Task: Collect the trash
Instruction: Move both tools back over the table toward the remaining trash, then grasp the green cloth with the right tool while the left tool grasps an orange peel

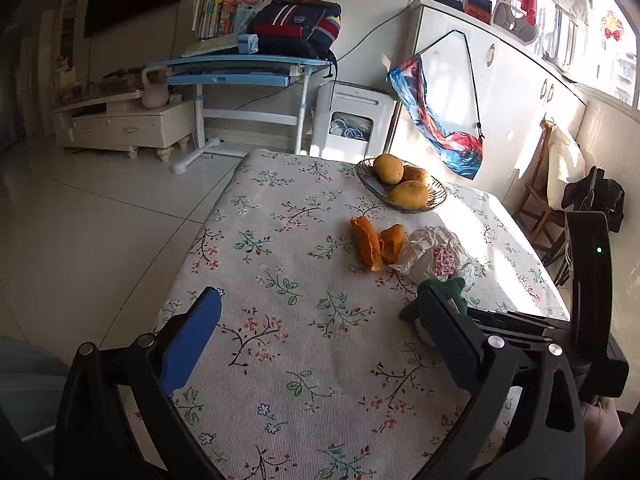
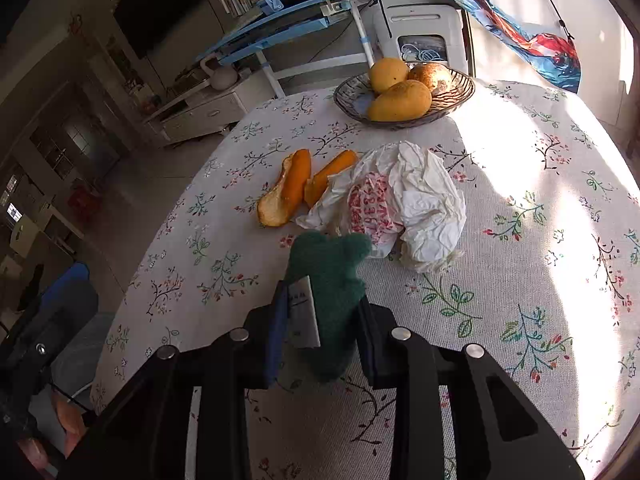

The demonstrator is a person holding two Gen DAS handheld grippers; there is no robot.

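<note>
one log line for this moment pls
left gripper: open, empty | right gripper: shut on green cloth | peels, crumpled wrapper: on table | phase: cloth gripped

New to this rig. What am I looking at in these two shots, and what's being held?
No robot arm here: a person carries a hand-held pair of tongs in each hand, each with a fisheye camera looking along its fingers.

Left-wrist view: the left tongs stand wide open over the floral tablecloth, holding nothing.

Right-wrist view: the right tongs are clamped on a green fuzzy cloth with a white label.

Beyond it lie two orange fruit peels, a crumpled white wrapper with red print, and a woven bowl holding three yellow mangoes.
</note>
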